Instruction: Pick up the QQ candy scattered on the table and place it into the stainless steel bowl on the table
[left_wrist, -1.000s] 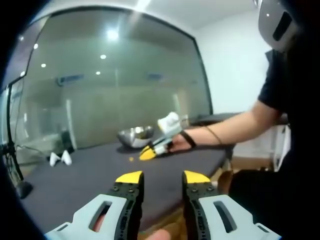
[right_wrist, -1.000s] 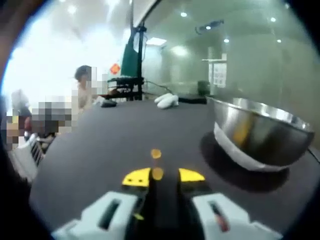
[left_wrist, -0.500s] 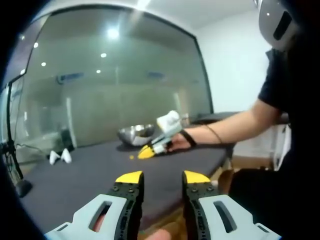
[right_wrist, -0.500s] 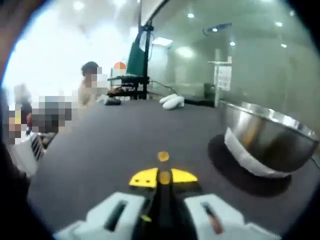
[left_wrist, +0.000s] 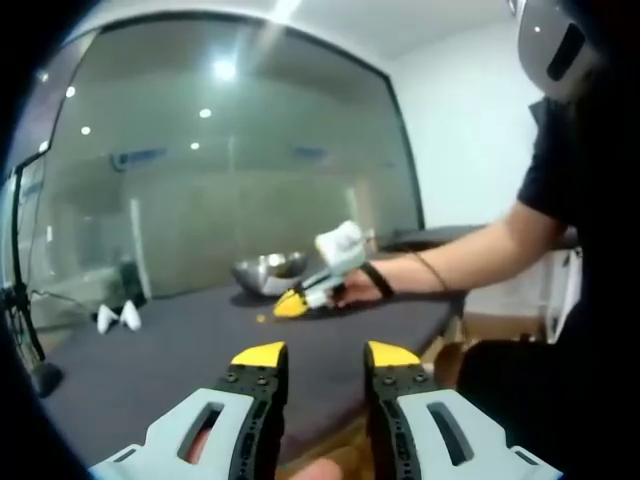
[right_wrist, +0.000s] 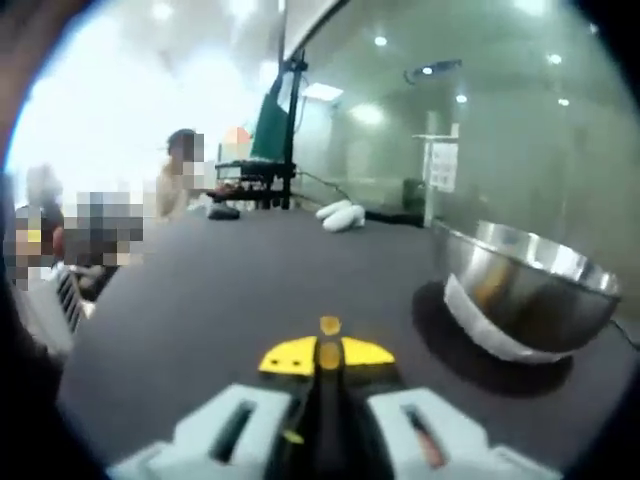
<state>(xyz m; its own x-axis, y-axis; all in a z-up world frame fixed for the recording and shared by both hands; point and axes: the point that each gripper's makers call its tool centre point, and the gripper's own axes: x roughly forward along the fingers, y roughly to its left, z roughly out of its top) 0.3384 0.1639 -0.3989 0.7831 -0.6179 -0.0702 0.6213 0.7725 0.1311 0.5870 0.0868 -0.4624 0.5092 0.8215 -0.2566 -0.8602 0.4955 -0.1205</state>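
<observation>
**Right gripper view: candy pinched between the yellow tips**

Left gripper view, from left to right: two small white objects (left_wrist: 120, 317) lying near the far left edge of the dark table (left_wrist: 150, 370). Own left gripper (left_wrist: 322, 354) held over the near edge, yellow-tipped jaws apart with bare tabletop between them, nothing gripped. Beyond, toward the far edge, one loose QQ candy (left_wrist: 261, 319) on the surface, just left of the right gripper (left_wrist: 290, 304), whose yellow tips point down at the table close beside that candy. Behind it, the stainless steel bowl (left_wrist: 268, 271) standing upright near the far edge, in front of a glass wall (left_wrist: 220, 160). At the right, a hand (left_wrist: 352, 288) with a dark wristband holding that gripper.

Right gripper view, from left to right: blurred people beyond the far left edge; a green stand (right_wrist: 272, 120) past the far edge; white objects (right_wrist: 338, 214) lying near that edge. Right gripper (right_wrist: 327, 356) low at centre, yellow jaws drawn together and clamped on an orange QQ candy (right_wrist: 328, 354). Second orange candy (right_wrist: 328, 325) just ahead of the tips; cannot tell whether touching them. Bowl (right_wrist: 520, 290) to the right, near the candy yet apart, tilted look from the lens, something orange reflected on its side.
</observation>
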